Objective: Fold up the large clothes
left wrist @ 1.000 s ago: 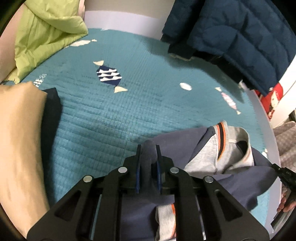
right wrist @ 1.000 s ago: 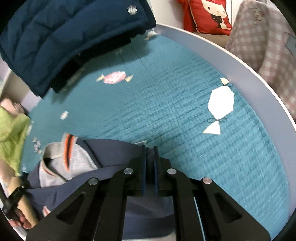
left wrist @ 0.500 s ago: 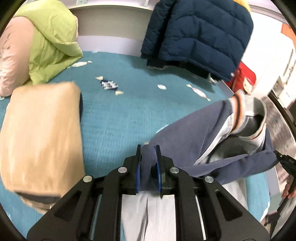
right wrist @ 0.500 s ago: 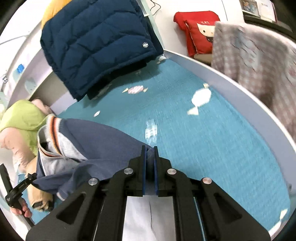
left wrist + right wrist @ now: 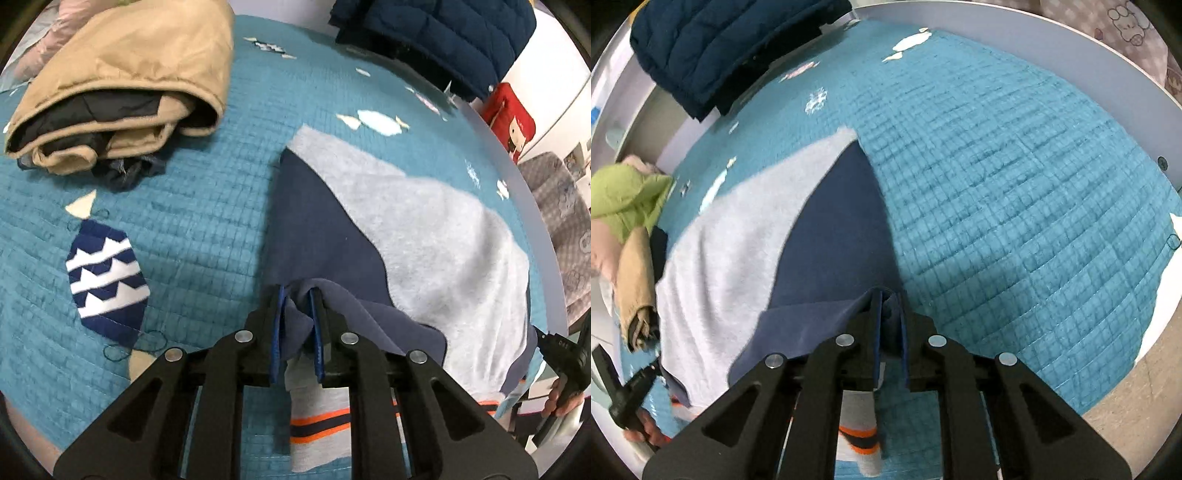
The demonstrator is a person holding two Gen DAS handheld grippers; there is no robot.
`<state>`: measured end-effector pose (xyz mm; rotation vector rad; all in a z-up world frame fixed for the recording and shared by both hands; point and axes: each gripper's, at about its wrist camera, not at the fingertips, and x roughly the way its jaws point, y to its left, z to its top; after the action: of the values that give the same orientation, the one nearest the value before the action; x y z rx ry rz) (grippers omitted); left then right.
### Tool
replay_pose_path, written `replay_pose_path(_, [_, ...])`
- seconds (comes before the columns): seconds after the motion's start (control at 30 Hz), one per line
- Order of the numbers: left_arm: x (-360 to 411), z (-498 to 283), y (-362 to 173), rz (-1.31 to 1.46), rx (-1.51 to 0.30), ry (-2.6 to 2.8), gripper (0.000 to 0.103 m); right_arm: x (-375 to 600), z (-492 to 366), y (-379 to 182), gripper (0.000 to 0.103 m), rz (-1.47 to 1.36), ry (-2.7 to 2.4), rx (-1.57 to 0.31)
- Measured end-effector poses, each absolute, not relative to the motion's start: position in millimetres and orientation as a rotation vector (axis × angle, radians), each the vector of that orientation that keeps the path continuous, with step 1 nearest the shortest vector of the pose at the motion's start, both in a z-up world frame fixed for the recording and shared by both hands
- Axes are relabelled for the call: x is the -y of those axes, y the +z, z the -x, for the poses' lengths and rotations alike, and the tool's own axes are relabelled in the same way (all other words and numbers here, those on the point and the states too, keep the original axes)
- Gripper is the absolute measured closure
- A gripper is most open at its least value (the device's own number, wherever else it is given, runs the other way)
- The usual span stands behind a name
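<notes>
A grey and navy sweatshirt point(image 5: 424, 229) with orange-striped trim lies spread on the teal quilt point(image 5: 203, 229). In the right wrist view, the sweatshirt point(image 5: 738, 240) runs from the middle to the left. My left gripper point(image 5: 297, 291) is shut on a bunched navy fold at its near left edge. My right gripper point(image 5: 889, 295) is at the near right edge. Its jaws are opening, and a navy fold stands loosely between the pads. Each gripper also shows at the edge of the other's view, held by a hand.
A folded tan jacket point(image 5: 129, 74) lies at the far left of the quilt. A navy puffer jacket point(image 5: 443, 33) hangs at the back. A red cushion point(image 5: 511, 118) and a checked blanket point(image 5: 565, 236) are beyond the bed's white edge point(image 5: 1071, 62). A green garment point(image 5: 624, 195) lies far left.
Both grippers pulled the sweatshirt toward the near edge and lowered it, so it now lies spread flat. The gap between the right gripper's pads has widened.
</notes>
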<state>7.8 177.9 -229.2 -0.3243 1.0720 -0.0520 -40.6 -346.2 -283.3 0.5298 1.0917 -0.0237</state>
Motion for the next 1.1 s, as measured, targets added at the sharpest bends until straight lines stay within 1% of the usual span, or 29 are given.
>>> replay_pose_path(0.13, [-175.3,-8.8,-217.3,0.277,-1.071,-0.079,0.088,348.0,42.0,-265.8,0.091,-0.495,0.0,-1.094])
replay_pose_path(0.17, [-174.6,-9.9,-214.2,0.258,-1.074,-0.081,0.085,349.1,44.5,-261.8,0.087,-0.493,-0.001,-1.098])
replay_pose_path(0.2, [-173.0,-8.2,-209.7,0.221,-1.083,-0.072,0.084,353.3,44.6,-258.5,0.082,-0.499,-0.006,-1.102])
replay_pose_path(0.23, [-172.8,-6.3,-207.2,0.203,-1.092,-0.068,0.084,357.0,48.3,-253.3,0.079,-0.512,-0.013,-1.099])
replay_pose_path(0.3, [-176.3,1.4,-200.7,0.181,-1.099,-0.073,0.08,363.4,60.8,-243.7,0.068,-0.536,-0.035,-1.088])
replay_pose_path(0.37, [-181.1,10.1,-194.1,0.162,-1.101,-0.053,0.077,366.8,67.1,-237.0,0.062,-0.552,-0.051,-1.093])
replay_pose_path(0.4, [-183.8,13.9,-190.2,0.174,-1.105,-0.048,0.077,366.7,70.0,-234.0,0.061,-0.581,-0.046,-1.104])
replay_pose_path(0.5, [-190.9,22.0,-183.3,0.288,-1.125,-0.08,0.074,358.3,73.8,-230.9,0.06,-0.652,0.006,-1.145])
replay_pose_path(0.6, [-185.5,23.4,-181.8,0.415,-1.13,-0.148,0.074,338.0,70.4,-236.4,0.061,-0.706,0.105,-1.187])
replay_pose_path(0.7, [-167.9,13.4,-189.8,0.477,-1.144,-0.192,0.074,318.2,58.1,-248.7,0.061,-0.669,0.106,-1.21])
replay_pose_path(0.77, [-159.2,2.3,-205.7,0.536,-1.166,-0.19,0.074,311.0,47.8,-261.2,0.061,-0.672,0.115,-1.208])
replay_pose_path(0.83, [-157.5,-6.7,-224.0,0.61,-1.188,-0.163,0.074,308.6,39.5,-279.1,0.067,-0.686,0.084,-1.236])
replay_pose_path(0.87, [-158.9,-9.4,-233.3,0.649,-1.203,-0.156,0.082,309.9,39.6,-282.7,0.08,-0.701,0.075,-1.237])
replay_pose_path(0.9, [-161.0,-9.8,-239.4,0.672,-1.226,-0.123,0.094,312.6,43.1,-284.4,0.089,-0.739,0.078,-1.233])
replay_pose_path(0.97, [-165.3,-6.3,-238.0,0.707,-1.226,-0.128,0.096,316.8,53.2,-279.1,0.097,-0.784,0.086,-1.231])
replay_pose_path(1.0, [-166.6,-0.1,-231.0,0.695,-1.223,-0.134,0.098,318.1,61.6,-274.9,0.097,-0.797,0.088,-1.242])
replay_pose_path(1.07, [-167.2,11.7,-223.0,0.651,-1.228,-0.125,0.099,318.5,77.0,-273.2,0.098,-0.797,0.067,-1.28])
replay_pose_path(1.1, [-167.5,15.1,-223.1,0.64,-1.233,-0.119,0.102,320.0,83.7,-277.8,0.098,-0.806,0.056,-1.298])
